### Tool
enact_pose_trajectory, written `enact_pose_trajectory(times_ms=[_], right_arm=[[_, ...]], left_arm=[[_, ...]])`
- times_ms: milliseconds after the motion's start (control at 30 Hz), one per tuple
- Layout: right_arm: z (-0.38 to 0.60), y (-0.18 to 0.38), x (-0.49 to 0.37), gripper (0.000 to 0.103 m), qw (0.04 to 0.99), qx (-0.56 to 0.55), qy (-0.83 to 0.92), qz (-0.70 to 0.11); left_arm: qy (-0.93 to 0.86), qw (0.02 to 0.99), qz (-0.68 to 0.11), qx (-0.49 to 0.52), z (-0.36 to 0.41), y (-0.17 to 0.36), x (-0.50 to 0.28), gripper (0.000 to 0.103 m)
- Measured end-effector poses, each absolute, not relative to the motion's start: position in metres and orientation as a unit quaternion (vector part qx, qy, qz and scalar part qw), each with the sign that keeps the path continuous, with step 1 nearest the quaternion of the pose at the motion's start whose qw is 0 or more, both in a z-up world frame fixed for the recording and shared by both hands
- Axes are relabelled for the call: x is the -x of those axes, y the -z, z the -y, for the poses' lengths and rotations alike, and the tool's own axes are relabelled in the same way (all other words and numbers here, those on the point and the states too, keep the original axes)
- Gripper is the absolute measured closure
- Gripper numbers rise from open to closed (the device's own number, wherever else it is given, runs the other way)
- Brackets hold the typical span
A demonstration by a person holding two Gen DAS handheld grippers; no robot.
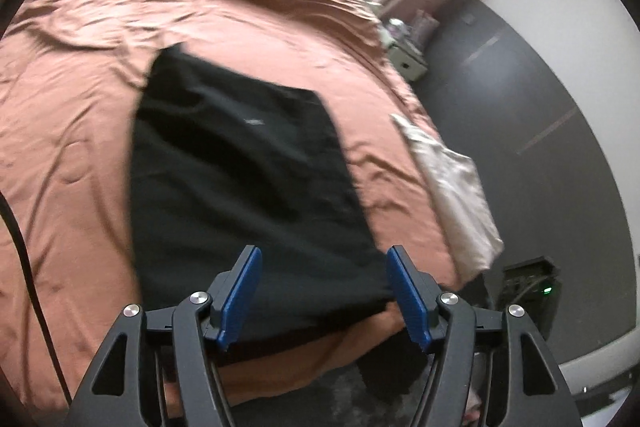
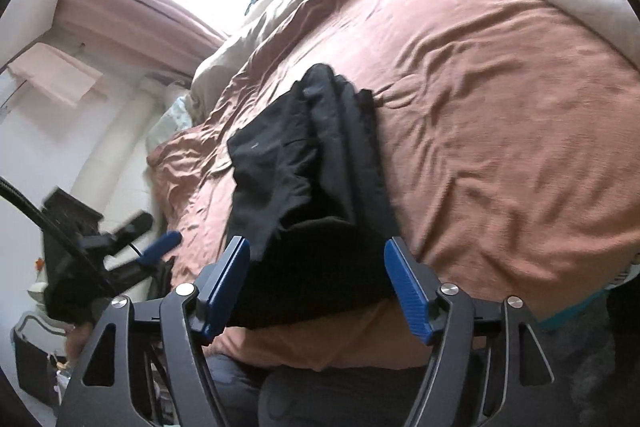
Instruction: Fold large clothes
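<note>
Both grippers stand open above the black garment on the bed.

The black, long, folded cloth garment [image 1: 248,179] lies flat on the rust-brown bed cover [image 1: 80,131], its near end at the bed edge. The left gripper [image 1: 324,293] and the right gripper [image 2: 318,287] hold their blue pads wide apart, gripping nothing; probably the cloth is laid here for the next fold. No container with anything in it is clearly visible.
</note>
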State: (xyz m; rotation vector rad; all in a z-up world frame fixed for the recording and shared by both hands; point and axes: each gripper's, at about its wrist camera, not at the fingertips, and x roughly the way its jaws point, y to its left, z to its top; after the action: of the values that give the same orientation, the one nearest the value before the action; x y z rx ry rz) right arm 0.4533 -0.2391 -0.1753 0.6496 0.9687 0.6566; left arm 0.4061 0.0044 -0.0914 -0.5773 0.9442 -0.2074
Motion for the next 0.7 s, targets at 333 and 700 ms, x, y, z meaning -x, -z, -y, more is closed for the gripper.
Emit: enact_pose_trajectory(times_ms=[333, 700], right_arm=[[0.207, 0.204, -0.495, 0.072, 0.767, -0.327, -0.293, -0.467], [0.223, 0.222, -0.476, 0.096, 0.767, -0.335, -0.31, -0.45]], left_arm=[[0.011, 0.816, -0.505, 0.281, -0.055, 0.15, -0.385, 0.037], [0.024, 0.8, -0.531, 0.277, -0.039, 0.186, -0.398, 0.041]])
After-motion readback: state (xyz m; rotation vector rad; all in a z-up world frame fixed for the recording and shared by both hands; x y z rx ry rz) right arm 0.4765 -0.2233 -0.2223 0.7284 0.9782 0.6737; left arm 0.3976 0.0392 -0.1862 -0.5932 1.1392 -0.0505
